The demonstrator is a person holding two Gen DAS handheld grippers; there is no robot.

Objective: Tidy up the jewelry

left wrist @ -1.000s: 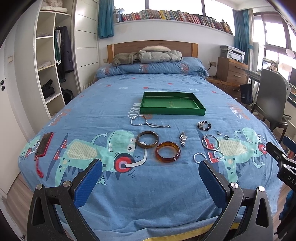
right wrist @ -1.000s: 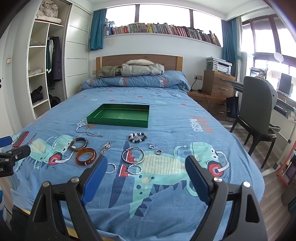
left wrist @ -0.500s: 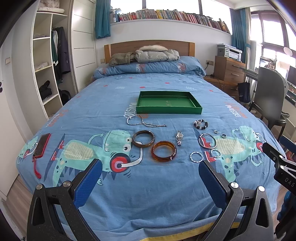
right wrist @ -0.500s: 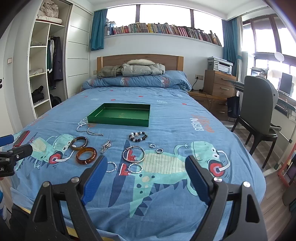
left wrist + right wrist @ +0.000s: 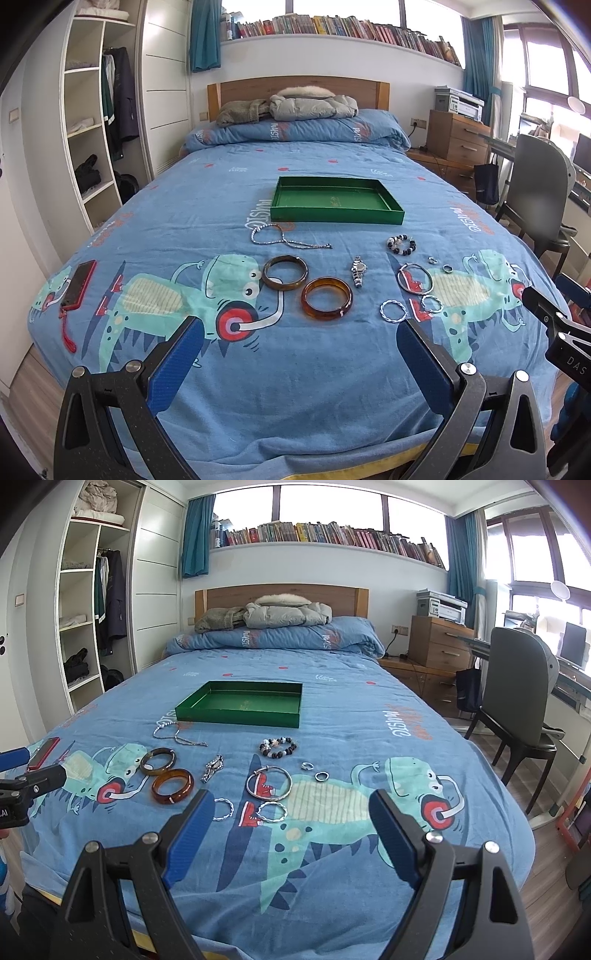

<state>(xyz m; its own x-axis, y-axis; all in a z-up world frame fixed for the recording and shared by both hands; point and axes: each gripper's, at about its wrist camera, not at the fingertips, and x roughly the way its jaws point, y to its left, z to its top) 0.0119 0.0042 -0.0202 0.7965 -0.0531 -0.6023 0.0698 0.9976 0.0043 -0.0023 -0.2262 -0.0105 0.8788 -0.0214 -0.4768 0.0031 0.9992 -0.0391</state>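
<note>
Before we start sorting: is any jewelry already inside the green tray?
No, the green tray shows only its bare green floor.

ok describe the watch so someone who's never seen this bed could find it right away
Start at the green tray lying on the blue bedspread; the jewelry is spread out just in front of it. The watch lies near the middle of that spread, right of the two brown bangles. It is the only piece stretched out as a short straight silver strip; everything around it is a ring, loop or chain.
</note>
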